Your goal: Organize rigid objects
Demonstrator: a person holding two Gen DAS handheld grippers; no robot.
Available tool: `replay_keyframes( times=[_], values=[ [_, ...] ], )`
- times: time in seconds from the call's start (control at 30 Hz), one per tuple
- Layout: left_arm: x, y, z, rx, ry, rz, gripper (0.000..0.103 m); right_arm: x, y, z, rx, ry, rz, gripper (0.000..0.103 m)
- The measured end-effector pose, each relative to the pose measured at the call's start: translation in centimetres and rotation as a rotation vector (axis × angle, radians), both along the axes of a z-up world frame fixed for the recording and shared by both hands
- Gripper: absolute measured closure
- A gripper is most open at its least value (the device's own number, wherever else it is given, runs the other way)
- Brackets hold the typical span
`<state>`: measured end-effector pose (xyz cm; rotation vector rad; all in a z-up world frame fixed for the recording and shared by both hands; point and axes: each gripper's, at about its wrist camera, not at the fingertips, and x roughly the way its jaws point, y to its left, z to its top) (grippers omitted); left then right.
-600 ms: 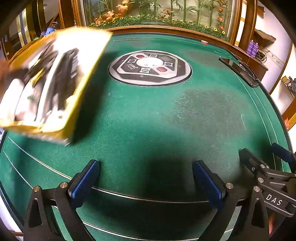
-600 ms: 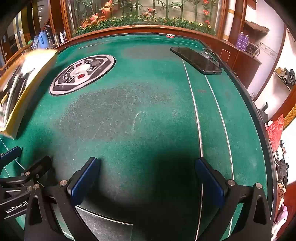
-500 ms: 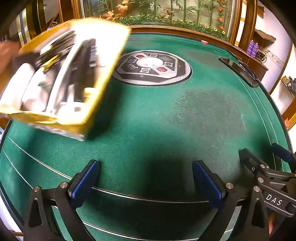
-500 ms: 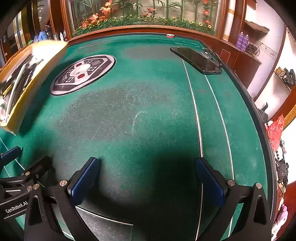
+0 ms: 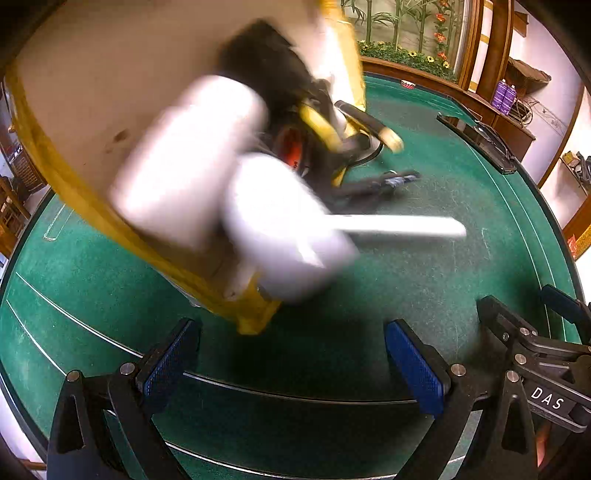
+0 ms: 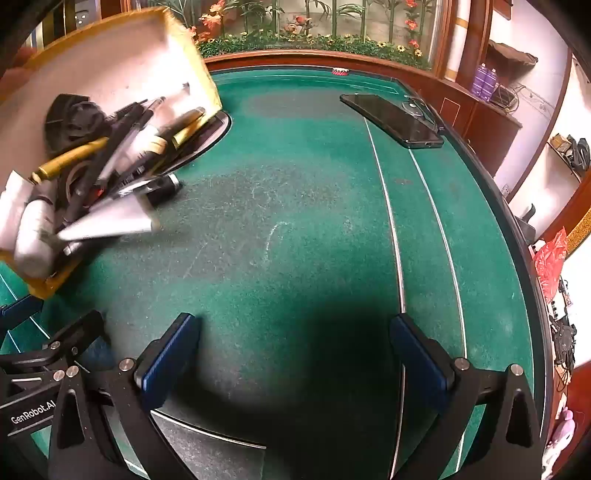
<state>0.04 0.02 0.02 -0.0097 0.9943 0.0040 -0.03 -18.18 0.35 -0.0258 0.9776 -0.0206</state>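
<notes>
A home game room or parlour: a round green felt table (image 6: 295, 221) with a wooden rim fills the view. At twelve o'clock stands a glass case of artificial flowers (image 6: 314, 33); at two o'clock, wooden shelves (image 6: 509, 51) against a white wall.

worktop (image 6: 295, 206): green felt, white lines
tray (image 6: 110, 48): yellow rim, pale inside
phone (image 6: 391, 120): black
claw pads (image 5: 415, 373): blue, on black frames
</notes>
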Motion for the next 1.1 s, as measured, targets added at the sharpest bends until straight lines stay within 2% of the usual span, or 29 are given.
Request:
replay_keyframes(
  times=[1.1],
  values=[
    [-2.2,0.3,0.0,-0.003,-0.024,-0.017,0.0,0.0,0.0,0.0,0.003,0.002,0.001,0.0]
  ],
)
